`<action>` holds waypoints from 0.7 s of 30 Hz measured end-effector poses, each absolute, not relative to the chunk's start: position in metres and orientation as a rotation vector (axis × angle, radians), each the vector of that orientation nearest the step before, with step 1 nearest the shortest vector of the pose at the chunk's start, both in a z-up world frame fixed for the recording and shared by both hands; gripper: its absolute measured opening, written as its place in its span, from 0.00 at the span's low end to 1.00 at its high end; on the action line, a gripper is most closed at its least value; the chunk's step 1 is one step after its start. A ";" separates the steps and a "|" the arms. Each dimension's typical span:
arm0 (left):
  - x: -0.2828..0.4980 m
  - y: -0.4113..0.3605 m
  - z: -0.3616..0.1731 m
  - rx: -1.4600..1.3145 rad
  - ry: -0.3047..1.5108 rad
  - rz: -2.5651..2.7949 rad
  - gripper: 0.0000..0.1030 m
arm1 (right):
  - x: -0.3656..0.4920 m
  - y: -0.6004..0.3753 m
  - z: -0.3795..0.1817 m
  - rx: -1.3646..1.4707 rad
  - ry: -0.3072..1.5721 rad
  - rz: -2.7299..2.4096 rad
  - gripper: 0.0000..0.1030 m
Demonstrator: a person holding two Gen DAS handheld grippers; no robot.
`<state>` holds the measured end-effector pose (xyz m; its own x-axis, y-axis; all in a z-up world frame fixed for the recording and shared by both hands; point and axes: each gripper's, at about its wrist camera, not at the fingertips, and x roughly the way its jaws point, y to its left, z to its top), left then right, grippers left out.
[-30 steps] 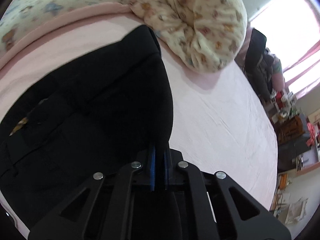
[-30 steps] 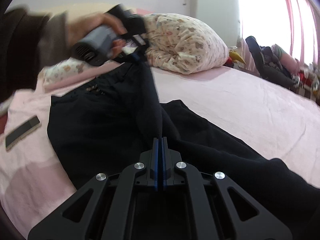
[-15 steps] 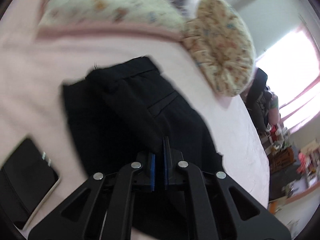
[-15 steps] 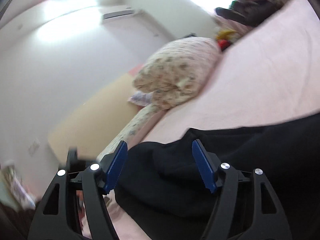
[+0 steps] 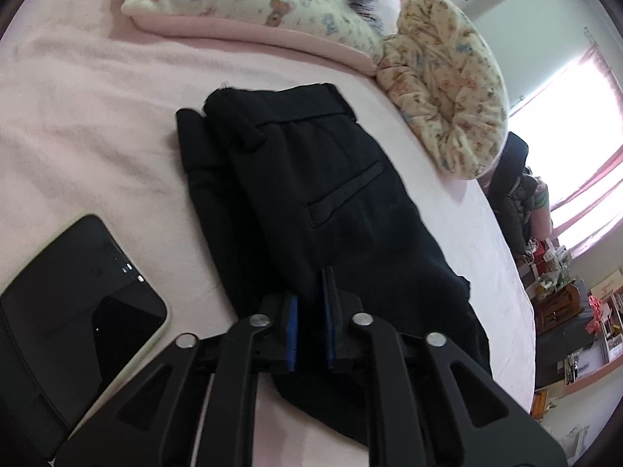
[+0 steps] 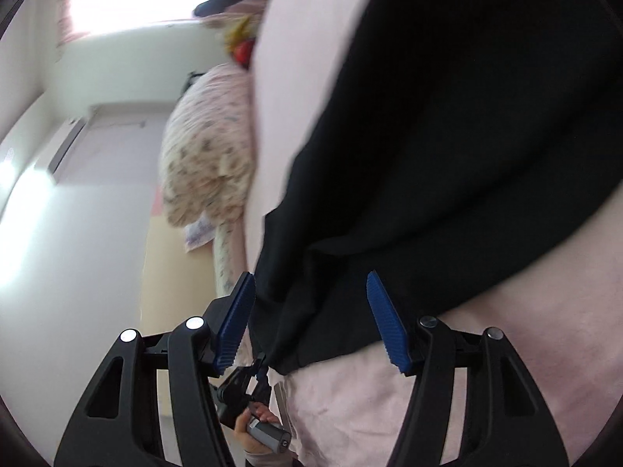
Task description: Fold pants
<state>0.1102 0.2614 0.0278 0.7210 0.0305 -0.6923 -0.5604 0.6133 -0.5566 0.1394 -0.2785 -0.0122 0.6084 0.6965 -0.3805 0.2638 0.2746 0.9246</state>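
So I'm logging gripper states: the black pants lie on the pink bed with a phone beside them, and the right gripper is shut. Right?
Not quite. The right gripper is open, its blue fingers spread apart around the pants' edge, as the right wrist view shows. The pants do lie on the pink bed with the phone beside them.
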 end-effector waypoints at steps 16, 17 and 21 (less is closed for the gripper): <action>0.115 0.273 0.022 -0.917 0.755 0.359 0.14 | 0.159 -0.260 -0.029 1.300 0.873 0.103 0.05; 0.116 0.273 0.023 -0.912 0.758 0.350 0.13 | 0.156 -0.262 -0.024 1.297 0.849 0.115 0.05; 0.114 0.278 0.027 -0.920 0.754 0.318 0.08 | 0.149 -0.266 -0.005 1.270 0.791 0.158 0.05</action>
